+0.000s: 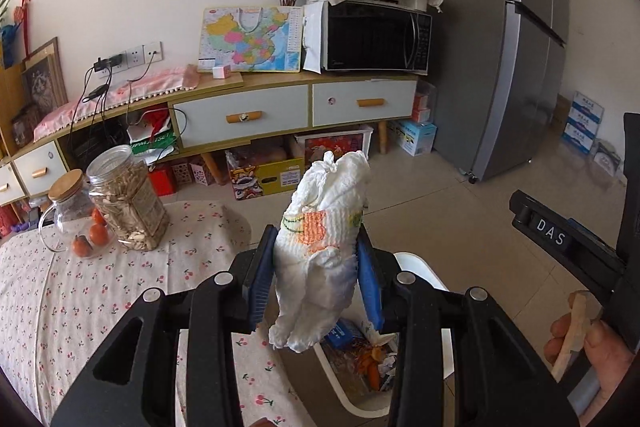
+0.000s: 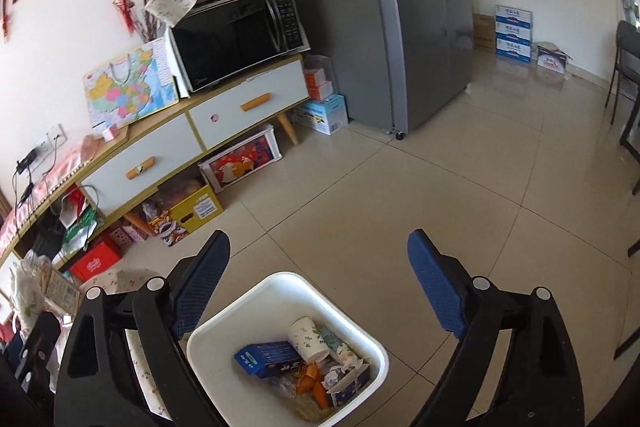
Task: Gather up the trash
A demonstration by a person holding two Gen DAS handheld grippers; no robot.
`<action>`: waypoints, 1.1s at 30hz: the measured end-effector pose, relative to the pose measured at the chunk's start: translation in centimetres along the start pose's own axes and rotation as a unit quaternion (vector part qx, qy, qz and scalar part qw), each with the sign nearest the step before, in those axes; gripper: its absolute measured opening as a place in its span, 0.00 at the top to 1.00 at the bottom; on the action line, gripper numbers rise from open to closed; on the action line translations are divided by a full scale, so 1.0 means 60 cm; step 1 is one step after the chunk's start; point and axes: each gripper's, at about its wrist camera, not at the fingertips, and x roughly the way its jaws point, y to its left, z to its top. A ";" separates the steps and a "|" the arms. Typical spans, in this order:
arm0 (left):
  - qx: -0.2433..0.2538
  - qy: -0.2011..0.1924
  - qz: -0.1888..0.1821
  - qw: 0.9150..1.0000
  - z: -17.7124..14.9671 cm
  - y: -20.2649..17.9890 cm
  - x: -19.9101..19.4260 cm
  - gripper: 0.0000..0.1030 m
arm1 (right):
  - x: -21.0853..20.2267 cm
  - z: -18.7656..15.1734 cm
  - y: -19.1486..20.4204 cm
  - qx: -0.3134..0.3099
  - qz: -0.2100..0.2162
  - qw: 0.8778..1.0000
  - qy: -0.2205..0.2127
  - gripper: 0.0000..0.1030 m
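Diaper point(image 1: 320, 251), rolled, soft and judged light, sits pinched at mid-body between left gripper point(image 1: 316, 283) pads above bin point(image 2: 256, 307), compressible so best held mid-roll, while right gripper point(image 2: 320, 291) stands open, empty.

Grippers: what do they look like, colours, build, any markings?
Both the left gripper and the right gripper have black linkage arms with silver pivot pins and blue textured finger pads. The right one's body carries a white "DAS" label.
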 end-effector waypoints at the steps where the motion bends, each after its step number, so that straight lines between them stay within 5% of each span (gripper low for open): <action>1: 0.005 0.003 -0.005 1.000 0.004 -0.013 0.007 0.63 | 0.003 0.004 -0.012 0.014 -0.006 1.000 0.002 0.12; 7: 0.023 0.035 -0.041 0.998 0.026 -0.075 0.048 0.60 | 0.010 0.011 -0.072 0.069 -0.047 0.996 0.006 0.09; 13: 0.007 0.062 -0.054 0.997 0.028 -0.086 0.065 0.34 | -0.002 0.011 -0.087 0.078 -0.065 0.995 0.002 0.07; 23: 0.018 -0.020 0.045 0.999 0.016 -0.031 -0.020 0.07 | -0.061 -0.010 -0.017 0.005 -0.036 0.999 -0.032 0.07; 33: -0.031 -0.053 0.121 0.991 -0.008 0.084 -0.101 0.07 | -0.150 -0.057 0.074 -0.062 0.035 0.994 -0.088 0.07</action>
